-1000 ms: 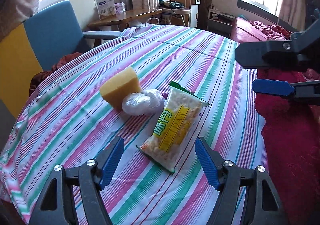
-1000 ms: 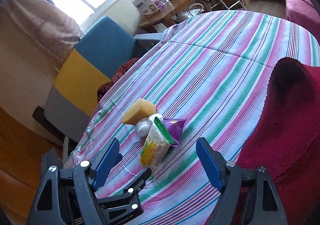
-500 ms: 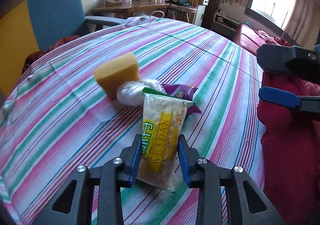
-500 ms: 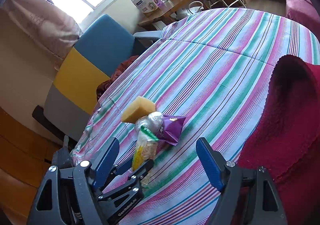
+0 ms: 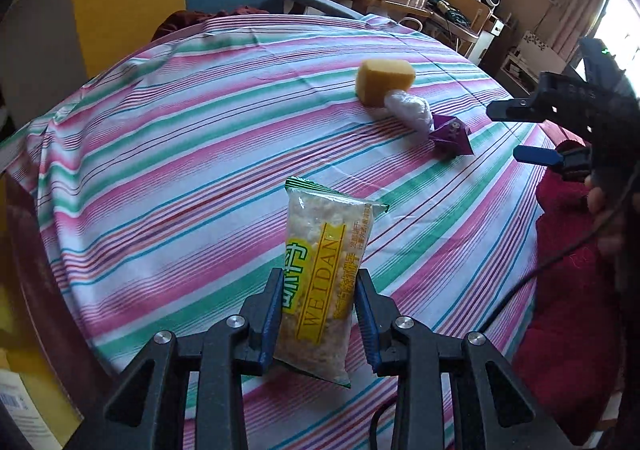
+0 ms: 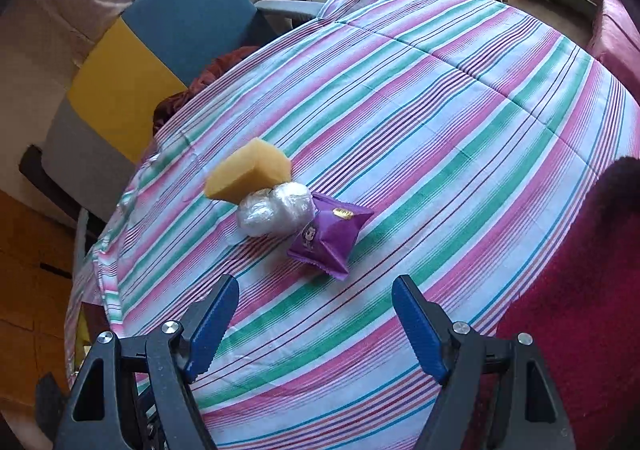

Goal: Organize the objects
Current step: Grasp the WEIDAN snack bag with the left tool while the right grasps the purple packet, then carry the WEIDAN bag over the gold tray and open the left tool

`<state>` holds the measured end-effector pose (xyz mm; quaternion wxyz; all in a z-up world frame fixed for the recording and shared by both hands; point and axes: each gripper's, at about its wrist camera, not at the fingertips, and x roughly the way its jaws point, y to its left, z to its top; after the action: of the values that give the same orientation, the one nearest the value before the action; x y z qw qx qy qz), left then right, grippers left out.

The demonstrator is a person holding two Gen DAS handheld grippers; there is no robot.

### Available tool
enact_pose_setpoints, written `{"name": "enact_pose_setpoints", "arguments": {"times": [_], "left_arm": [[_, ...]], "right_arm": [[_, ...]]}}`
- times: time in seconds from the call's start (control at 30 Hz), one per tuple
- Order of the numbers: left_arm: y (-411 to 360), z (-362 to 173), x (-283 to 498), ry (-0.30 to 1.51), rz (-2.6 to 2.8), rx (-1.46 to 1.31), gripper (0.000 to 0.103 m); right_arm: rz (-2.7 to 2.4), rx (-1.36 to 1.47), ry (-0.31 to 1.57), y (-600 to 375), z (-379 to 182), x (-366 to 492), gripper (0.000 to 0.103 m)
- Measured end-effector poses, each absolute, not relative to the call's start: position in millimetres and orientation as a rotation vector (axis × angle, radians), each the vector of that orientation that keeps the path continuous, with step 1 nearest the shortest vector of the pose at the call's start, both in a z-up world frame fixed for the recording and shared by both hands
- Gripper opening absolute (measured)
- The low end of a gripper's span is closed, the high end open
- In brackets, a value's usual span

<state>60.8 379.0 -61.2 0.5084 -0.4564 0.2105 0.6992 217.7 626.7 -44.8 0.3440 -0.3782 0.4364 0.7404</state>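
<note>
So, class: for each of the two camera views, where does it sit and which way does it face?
Left wrist: on the left gripper, looking down at its clamped snack packet; the right gripper shows too.
Right wrist: on the right gripper, jaws closing on nothing, facing the purple packet.
Shared: yellow sponge, plastic-wrapped ball, striped tablecloth.

- One clear plastic snack packet point(image 5: 320, 282) with a yellow label and green sealed ends is being counted.
- One yellow rectangular foam sponge point(image 6: 248, 172) is being counted on the striped cloth.
- One small bundle wrapped in clear crinkled plastic film point(image 6: 276, 208) is being counted, touching the sponge.
- One purple foil pillow-shaped packet point(image 6: 330, 236) is being counted, touching the bundle.
- One pink, green and white striped tablecloth point(image 6: 460, 130) is being counted.
- One dark red cloth point(image 6: 580, 310) is being counted at the table's edge.
- One blue and yellow armchair point(image 6: 168, 38) is being counted.
- Two black two-finger grippers with blue pads are being counted: one left gripper point(image 5: 318, 310) and one right gripper point(image 6: 316, 320).
</note>
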Motion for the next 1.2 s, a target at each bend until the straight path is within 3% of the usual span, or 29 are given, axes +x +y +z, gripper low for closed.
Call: {"name": "enact_pose_setpoints", "arguments": {"times": [0.33, 0.4, 0.47, 0.53, 0.97, 1.2], "left_arm": [[354, -52, 61, 0.456, 1.717, -1.090, 0.035], [350, -50, 62, 0.445, 1.721, -1.085, 0.035], [346, -48, 62, 0.431, 1.726, -1.082, 0.035], [341, -46, 61, 0.413, 1.733, -1.079, 0.035], [296, -18, 50, 0.298, 1.819, -1.049, 0.035], [254, 5, 5, 0.156, 1.920, -1.085, 0.035]], "right_arm": [[1.780, -1.036, 1.179, 661, -79, 188, 0.064], [1.762, -1.072, 1.170, 664, -89, 184, 0.053], [1.774, -1.085, 1.095, 665, -87, 182, 0.037], [1.774, -1.098, 1.073, 664, -89, 182, 0.034], [1.779, -1.182, 0.950, 656, -90, 176, 0.034], [1.782, -1.221, 0.873, 654, -89, 172, 0.034]]}}
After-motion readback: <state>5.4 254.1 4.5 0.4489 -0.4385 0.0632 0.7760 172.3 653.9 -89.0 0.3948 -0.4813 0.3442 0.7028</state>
